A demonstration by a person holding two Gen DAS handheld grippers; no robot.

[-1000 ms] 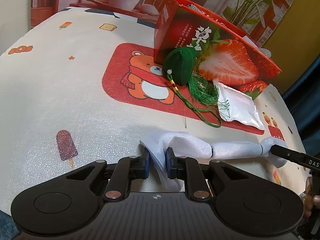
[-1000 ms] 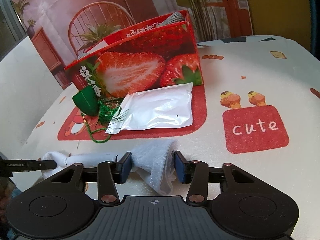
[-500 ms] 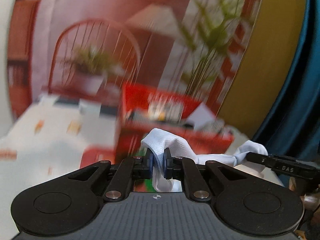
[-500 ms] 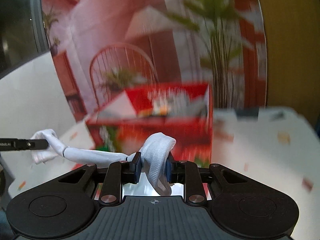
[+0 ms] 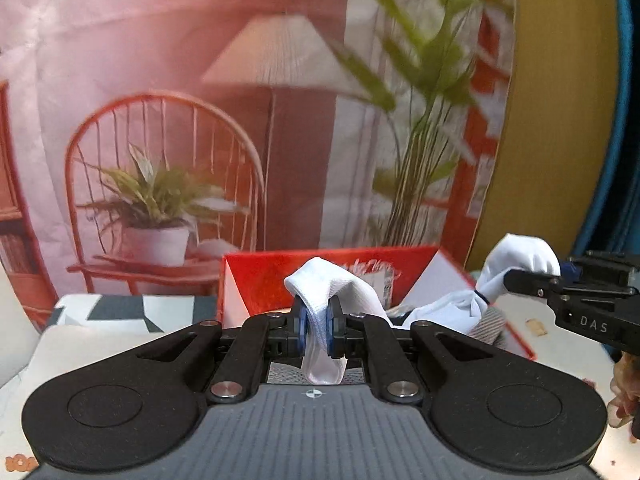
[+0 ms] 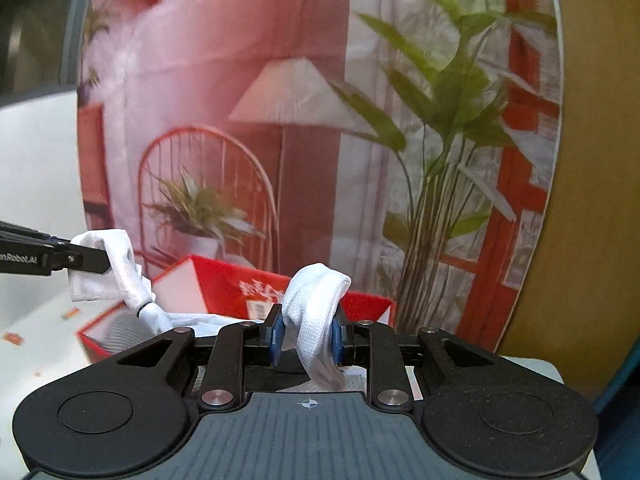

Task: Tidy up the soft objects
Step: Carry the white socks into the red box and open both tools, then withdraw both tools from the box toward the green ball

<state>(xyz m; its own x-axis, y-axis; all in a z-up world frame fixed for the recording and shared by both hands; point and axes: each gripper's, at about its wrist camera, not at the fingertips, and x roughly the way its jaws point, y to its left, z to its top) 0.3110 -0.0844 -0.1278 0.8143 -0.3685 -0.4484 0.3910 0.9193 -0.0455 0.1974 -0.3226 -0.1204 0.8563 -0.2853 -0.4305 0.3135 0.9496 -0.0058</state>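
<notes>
A white sock (image 5: 320,292) hangs between my two grippers, held in the air over the open red strawberry box (image 5: 264,276). My left gripper (image 5: 316,328) is shut on one end of the sock. My right gripper (image 6: 306,336) is shut on the other end (image 6: 316,300). The sock's middle sags down into the box (image 6: 224,284). In the left wrist view the right gripper (image 5: 532,280) shows at the right with its end of the sock (image 5: 520,256). In the right wrist view the left gripper (image 6: 92,260) shows at the left.
The box stands on a table with a cream printed cloth (image 5: 80,340). Grey fabric (image 5: 488,324) lies inside the box. A printed backdrop of a chair, lamp and plants (image 5: 240,120) hangs behind the table. A yellow wall (image 5: 552,120) is to the right.
Both grippers have lifted the sock off the table and carried it up over the open box. The right gripper closed on its end of the sock.
</notes>
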